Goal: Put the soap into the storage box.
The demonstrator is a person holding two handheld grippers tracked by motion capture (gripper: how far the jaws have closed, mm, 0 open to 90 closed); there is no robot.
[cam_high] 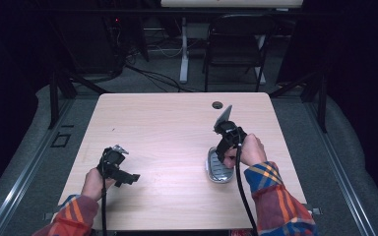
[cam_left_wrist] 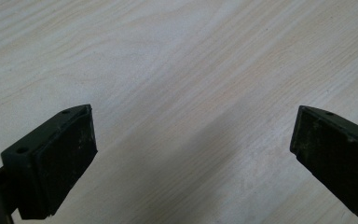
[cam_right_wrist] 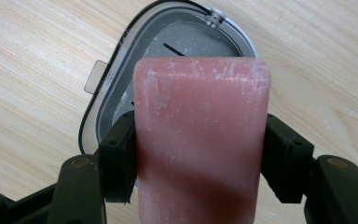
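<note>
1. Right tongs (cam_right_wrist: pixel 200 154) pinch a pink soap bar (cam_right_wrist: pixel 201 140) by its two long sides, one black jaw pressed on each side.
2. Soap bar: rectangular block with rounded corners, dull rose-pink, matte, dusted with whitish powdery scuffs, densest along the top edge and sides; a darker shadow band crosses its lower part.
3. In the right gripper view the bar is above a soap dish (cam_right_wrist: pixel 121 65) and covers most of it; can't tell if it touches the dish.
4. Soap dish: rounded-rectangle shape, white outer rim with a thin dark line, grey inner tray with a dark slot, small tab on one side.
5. In the high view the dish (cam_high: pixel 211 169) lies on the right half of the desk (cam_high: pixel 177 123), toward the near edge; the right tongs (cam_high: pixel 222 153) are directly over it, held by the right hand (cam_high: pixel 250 150).
6. Left tongs (cam_left_wrist: pixel 191 149) are spread wide with nothing between the jaws, only bare light wood grain beneath them.
7. In the high view the left tongs (cam_high: pixel 130 178) are low over the left near part of the desk, well apart from the dish, held by the left hand (cam_high: pixel 94 183).
8. Plaid sleeve (cam_high: pixel 275 196) on the forearm.
</note>
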